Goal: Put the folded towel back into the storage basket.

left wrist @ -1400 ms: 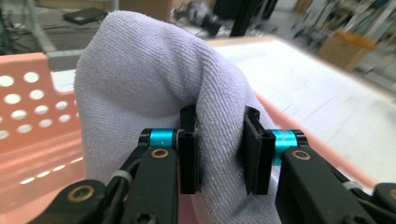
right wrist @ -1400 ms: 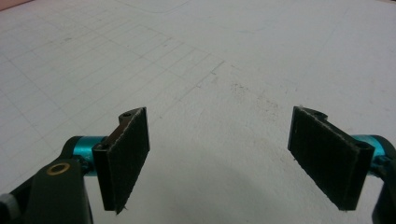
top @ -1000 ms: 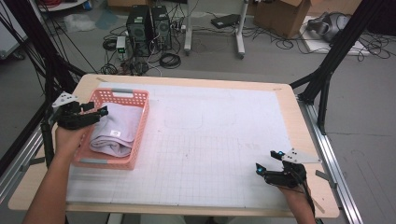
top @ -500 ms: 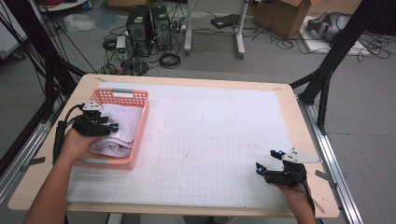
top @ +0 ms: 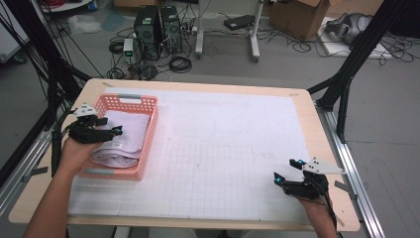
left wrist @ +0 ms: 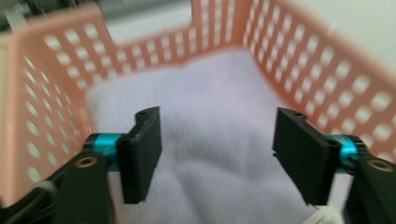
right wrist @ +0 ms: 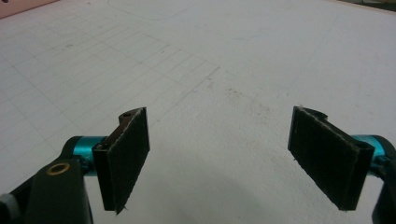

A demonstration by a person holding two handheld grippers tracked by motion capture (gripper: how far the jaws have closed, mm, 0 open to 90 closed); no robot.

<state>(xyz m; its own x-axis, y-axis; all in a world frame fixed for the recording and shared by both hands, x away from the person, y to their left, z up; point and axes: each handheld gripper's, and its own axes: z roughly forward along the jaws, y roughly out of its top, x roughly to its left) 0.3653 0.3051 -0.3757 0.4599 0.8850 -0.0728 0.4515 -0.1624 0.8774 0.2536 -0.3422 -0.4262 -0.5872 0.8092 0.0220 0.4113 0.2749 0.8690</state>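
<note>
A pink perforated basket (top: 148, 130) stands at the left of the table and holds a folded pale towel (top: 128, 139). My left gripper (top: 113, 128) hovers over the basket's left side, just above the towel. In the left gripper view its jaws stand wide open (left wrist: 217, 135) over the towel (left wrist: 210, 107), with the basket walls (left wrist: 224, 23) around them and nothing held. My right gripper (top: 285, 169) rests near the table's front right corner. It is open (right wrist: 219, 135) over the bare white mat (right wrist: 196, 60), with nothing between its pads.
A white gridded mat (top: 223, 148) covers most of the wooden table (top: 317, 134). Black frame struts (top: 346, 74) rise beside the table at left and right. Computer towers (top: 158, 25), cables and a cardboard box (top: 297, 15) sit on the floor beyond.
My left gripper has moved right, from the basket's left rim to above the towel inside it. The right gripper has stayed where it was.
</note>
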